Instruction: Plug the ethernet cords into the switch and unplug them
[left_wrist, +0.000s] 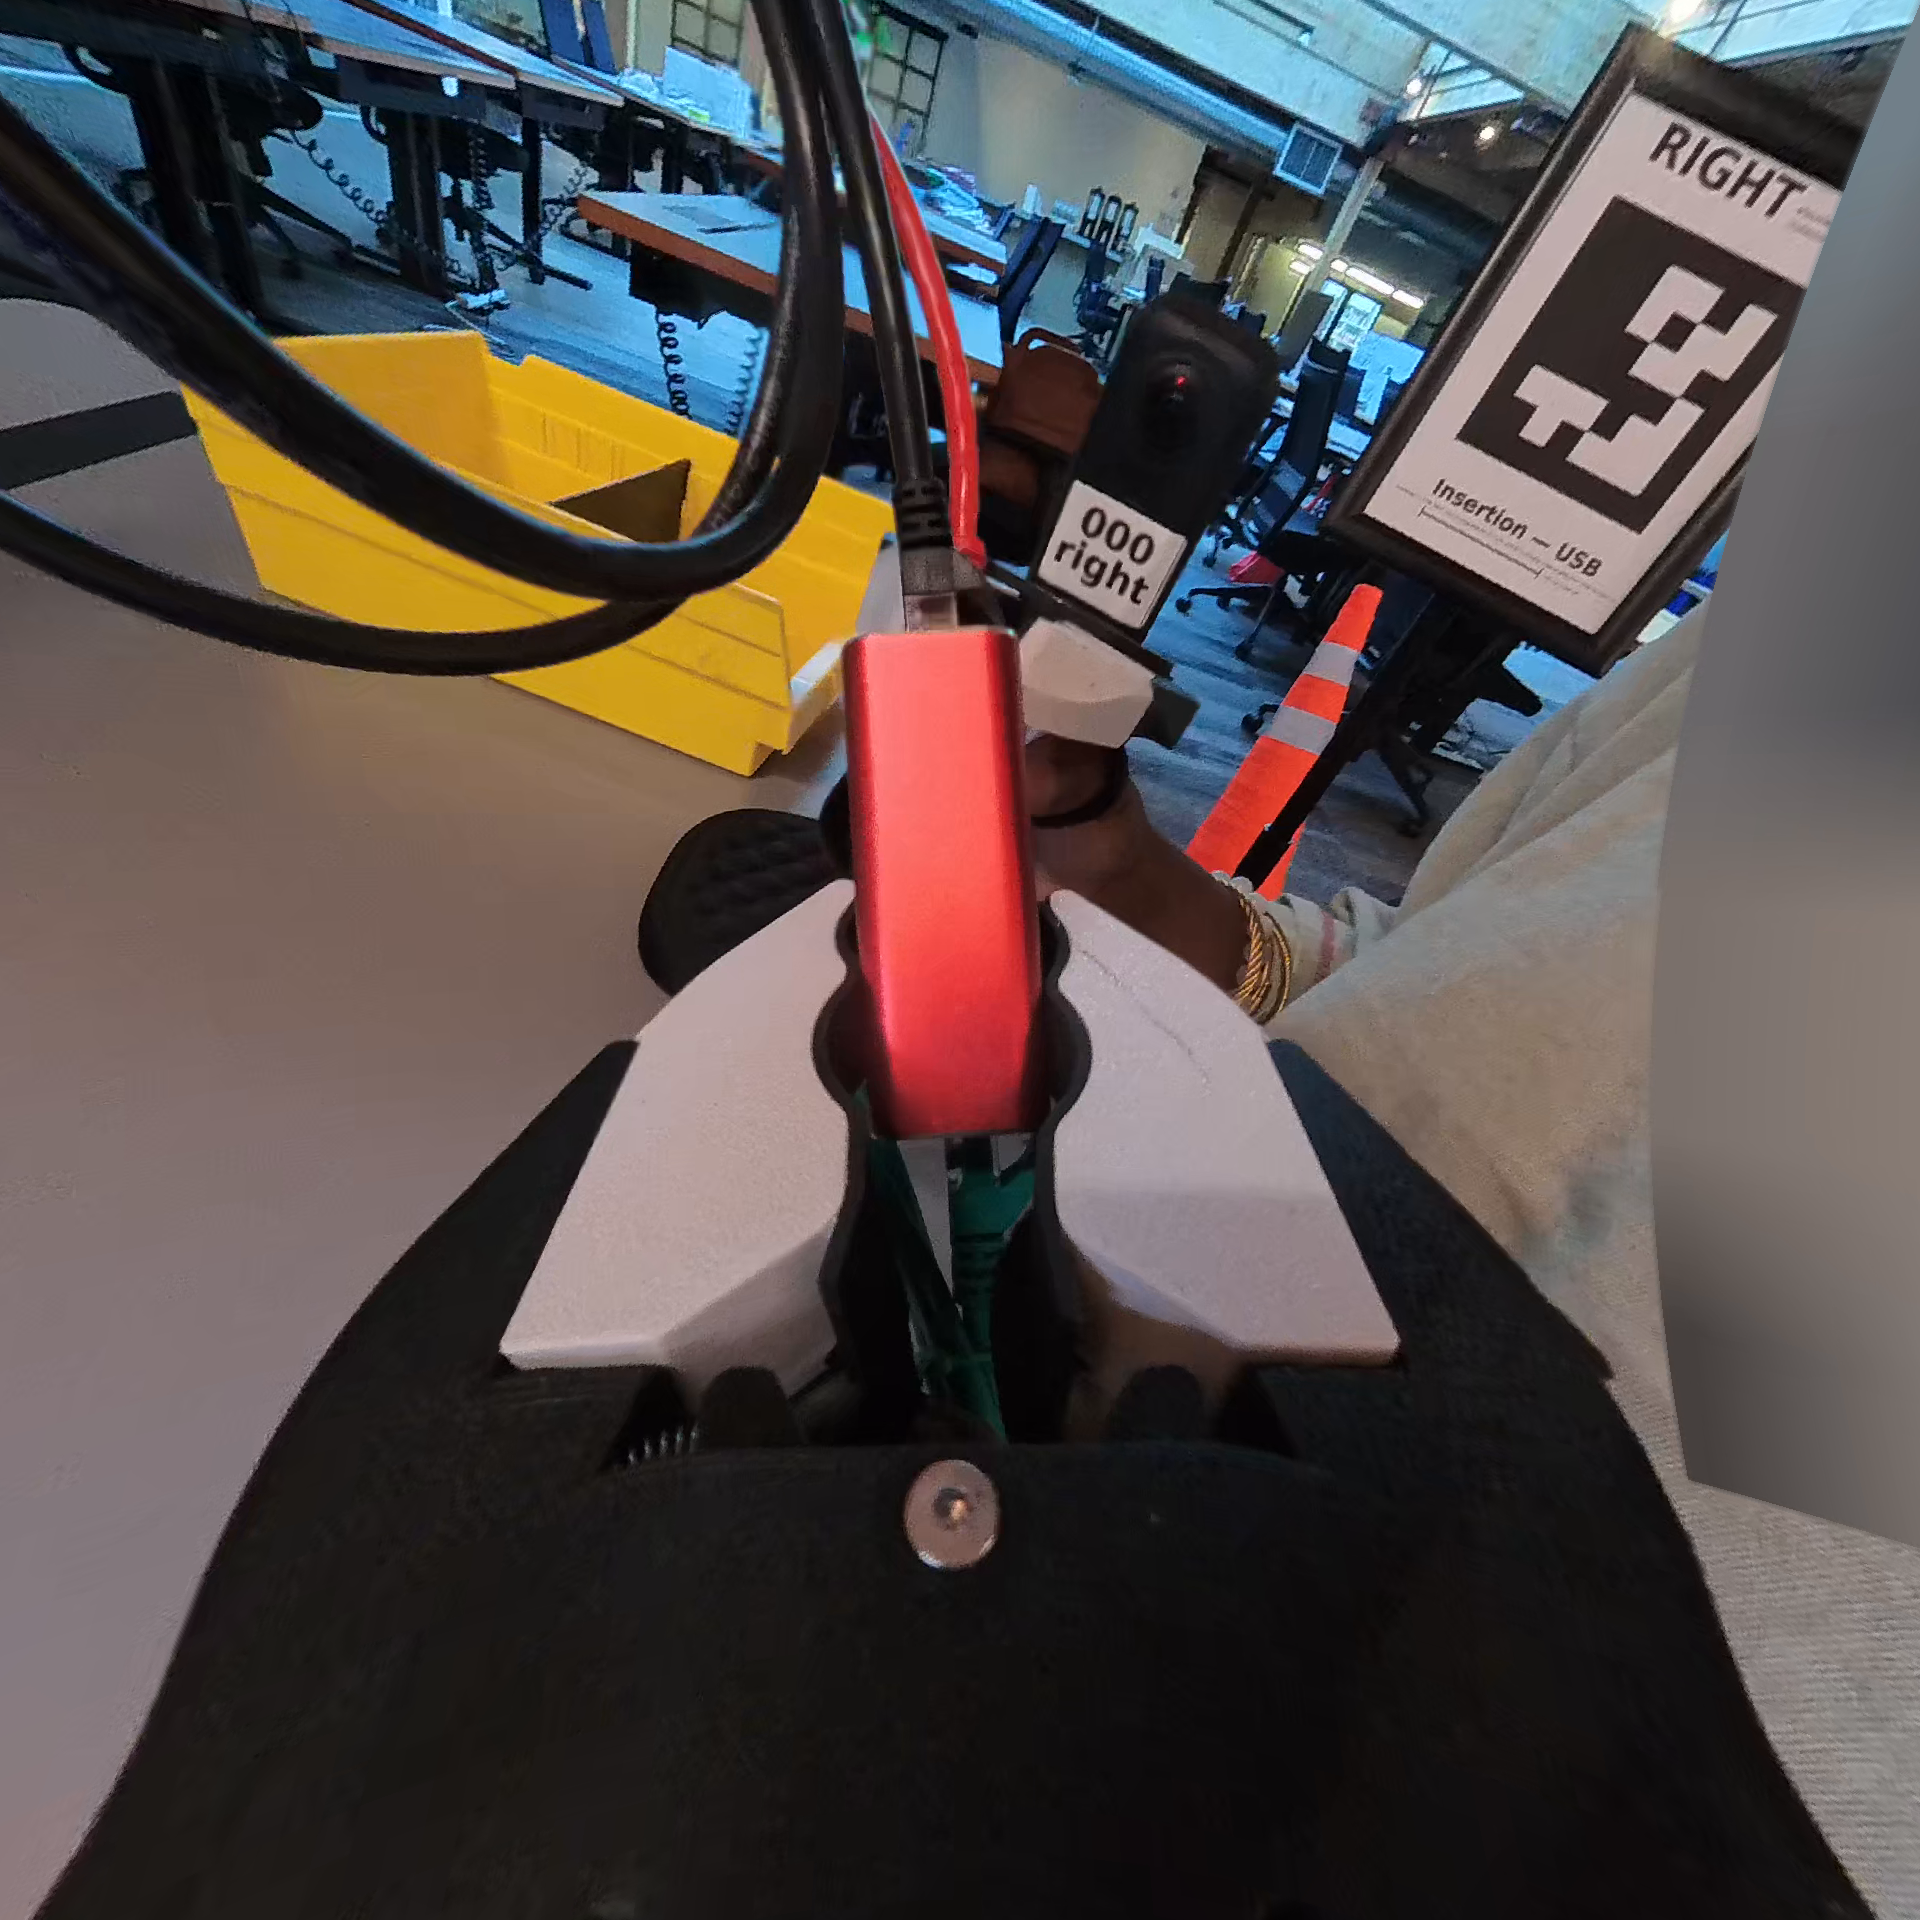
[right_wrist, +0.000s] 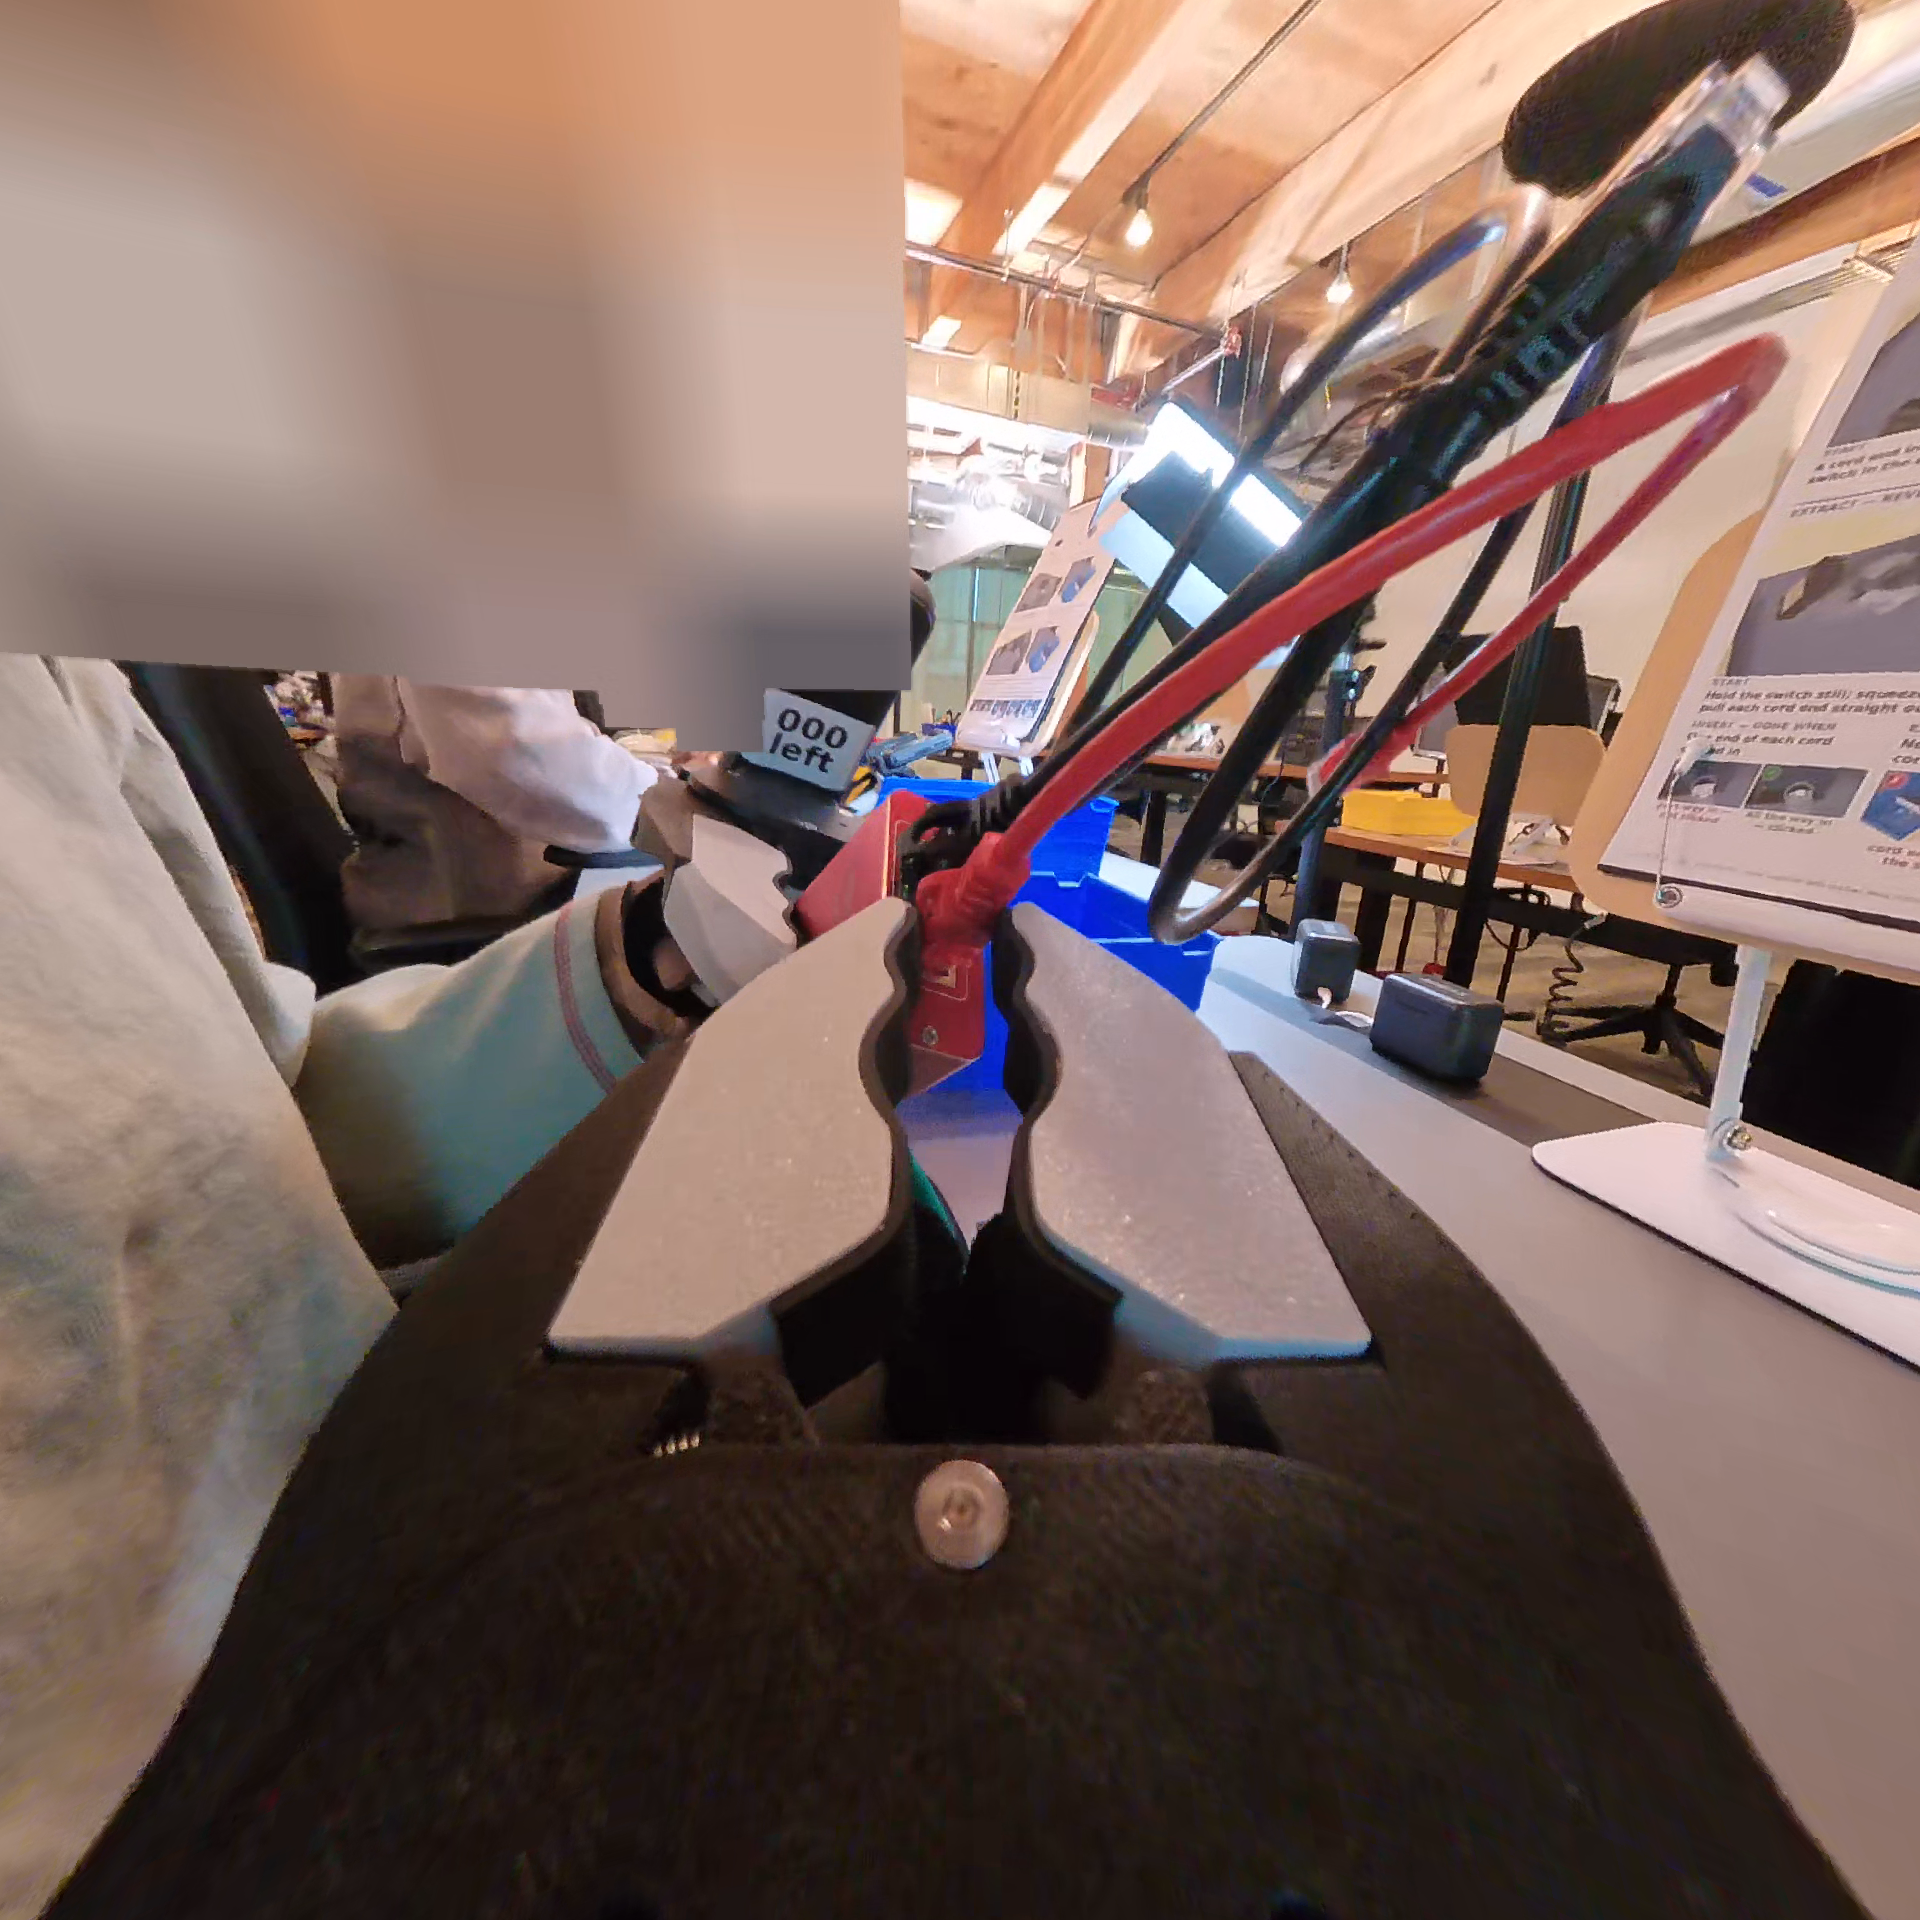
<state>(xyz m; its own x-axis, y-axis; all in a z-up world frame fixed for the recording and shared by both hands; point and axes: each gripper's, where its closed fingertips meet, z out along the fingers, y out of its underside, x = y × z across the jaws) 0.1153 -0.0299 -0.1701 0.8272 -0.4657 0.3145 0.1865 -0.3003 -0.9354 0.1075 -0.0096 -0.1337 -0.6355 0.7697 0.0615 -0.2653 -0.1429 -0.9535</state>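
While the left hand-held gripper (left_wrist: 945, 997) clamps the red metal switch (left_wrist: 940, 883), the right hand-held gripper (right_wrist: 951, 935) pinches the red ethernet cord's plug (right_wrist: 951, 914).

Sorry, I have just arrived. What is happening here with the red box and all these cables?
A person works with two hand-held grippers above a grey table. The left hand-held gripper is clamped on a red switch and holds it up. A black cord and a red cord are plugged into its far end, and a green cord hangs from its near end. The right hand-held gripper has its fingers around the red cord's plug at the switch; whether it is pushing in or pulling out cannot be told.
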